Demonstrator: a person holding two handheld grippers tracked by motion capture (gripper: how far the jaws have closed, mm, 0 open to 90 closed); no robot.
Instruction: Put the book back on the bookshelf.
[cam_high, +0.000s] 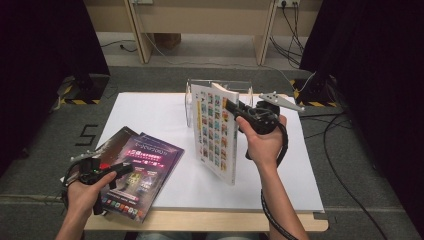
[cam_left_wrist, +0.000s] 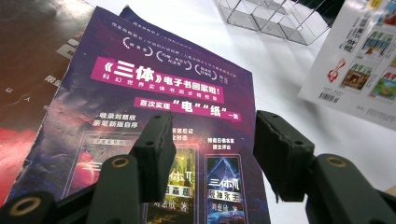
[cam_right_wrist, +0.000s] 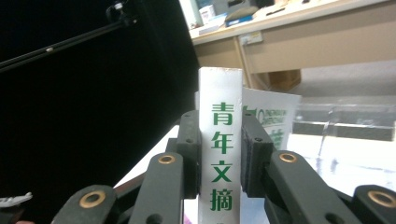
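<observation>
White worktop (cam_high: 165, 112), centre frame: right gripper (cam_high: 239, 111) clamped on upright magazine (cam_high: 215, 131), lifted before rack (cam_high: 220, 86), not yet slotted. Lower left: left gripper (cam_high: 125, 170) apart over two booklets (cam_high: 145, 170), unshelved.

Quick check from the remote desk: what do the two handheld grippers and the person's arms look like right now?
Both grippers, left gripper and right gripper, are black, with brass-coloured pivot rivets on the linkages. The right one carries a grey three-cornered plate. A black cable trails along the right forearm. Forearms are bare, no sleeves visible.
</observation>
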